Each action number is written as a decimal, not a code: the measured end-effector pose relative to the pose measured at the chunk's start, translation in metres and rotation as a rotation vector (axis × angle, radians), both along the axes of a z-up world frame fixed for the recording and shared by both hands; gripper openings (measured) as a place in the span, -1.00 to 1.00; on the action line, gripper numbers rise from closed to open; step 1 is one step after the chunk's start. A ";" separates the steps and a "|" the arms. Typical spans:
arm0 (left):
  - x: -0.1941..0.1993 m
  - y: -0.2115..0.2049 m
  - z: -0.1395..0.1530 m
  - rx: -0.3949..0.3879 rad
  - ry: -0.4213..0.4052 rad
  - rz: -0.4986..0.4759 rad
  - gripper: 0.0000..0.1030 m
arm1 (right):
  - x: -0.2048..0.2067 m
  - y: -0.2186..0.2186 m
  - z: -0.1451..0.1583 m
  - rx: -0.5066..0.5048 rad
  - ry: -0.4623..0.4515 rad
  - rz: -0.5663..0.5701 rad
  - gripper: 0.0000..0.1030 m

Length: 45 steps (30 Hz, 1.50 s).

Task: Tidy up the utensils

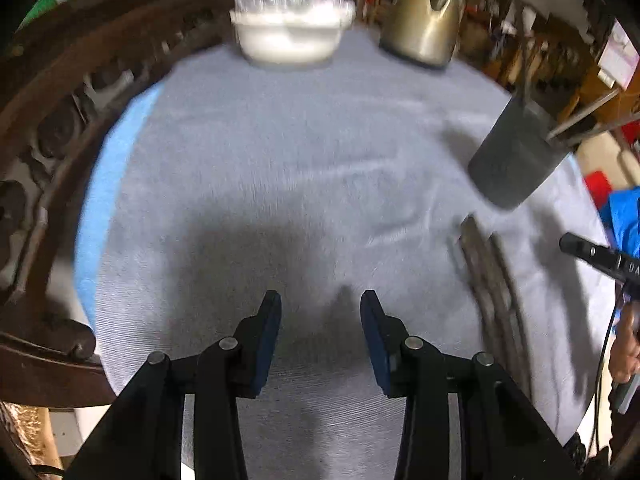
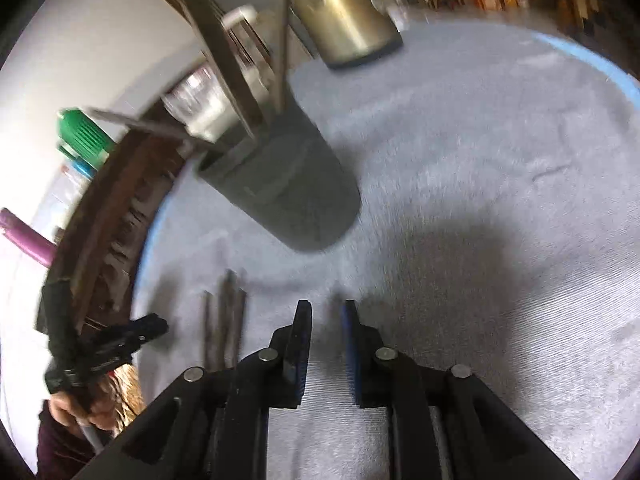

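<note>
Utensils, thin dull-grey metal sticks (image 2: 224, 320), lie flat in a small bunch on the soft grey-blue cloth (image 2: 480, 160) that covers the table, just to the left of the right gripper (image 2: 327, 312) and near the foot of the dark grey round cup (image 2: 288, 192). That cup looks smooth and a bit wider at the top, and some long flat metal utensils (image 2: 224, 52) already stand in it, leaning out. So the job seems partly done: the bunch on the cloth has not gone in yet. The right gripper has its black fingers with blue pads a little apart and holds nothing. The left gripper (image 1: 320, 304) is spread wide over bare cloth and holds nothing too. Next, I think, a gripper must slide over to the bunch, line up with one thin stick and pinch it, which could be hard because they lie so flat and close. Behind stand a shiny gold metal kettle (image 1: 424, 20) and a white plastic tub (image 1: 288, 36). Both views are blurry.
</note>
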<state>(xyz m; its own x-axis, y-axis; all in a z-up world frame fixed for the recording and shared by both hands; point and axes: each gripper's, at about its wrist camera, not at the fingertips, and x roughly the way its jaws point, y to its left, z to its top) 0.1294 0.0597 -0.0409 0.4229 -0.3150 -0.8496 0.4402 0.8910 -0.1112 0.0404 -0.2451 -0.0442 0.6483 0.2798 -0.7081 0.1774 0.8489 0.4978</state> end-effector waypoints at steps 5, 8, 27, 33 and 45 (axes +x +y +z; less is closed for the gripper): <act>-0.030 -0.017 0.032 -0.113 -0.087 -0.070 -0.17 | 0.008 0.030 0.007 0.032 0.009 0.126 -0.59; -0.027 -0.037 0.020 -0.088 -0.015 -0.099 -0.17 | 0.025 0.050 -0.007 0.047 0.079 0.168 -0.65; 0.004 -0.060 -0.015 -0.097 0.227 -0.133 -0.19 | 0.071 0.069 -0.034 0.064 0.232 0.139 -0.82; 0.009 -0.072 -0.017 -0.092 0.247 -0.145 -0.31 | 0.057 0.053 -0.033 0.078 0.206 0.105 -0.87; 0.020 -0.092 -0.031 -0.078 0.283 -0.119 -0.71 | 0.031 0.032 -0.020 0.092 0.120 0.090 -0.87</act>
<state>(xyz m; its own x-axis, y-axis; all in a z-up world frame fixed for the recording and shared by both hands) 0.1495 -0.0319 -0.0721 0.1294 -0.4169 -0.8997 0.4830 0.8189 -0.3100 0.0715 -0.2127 -0.0647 0.5303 0.4001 -0.7474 0.1659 0.8156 0.5543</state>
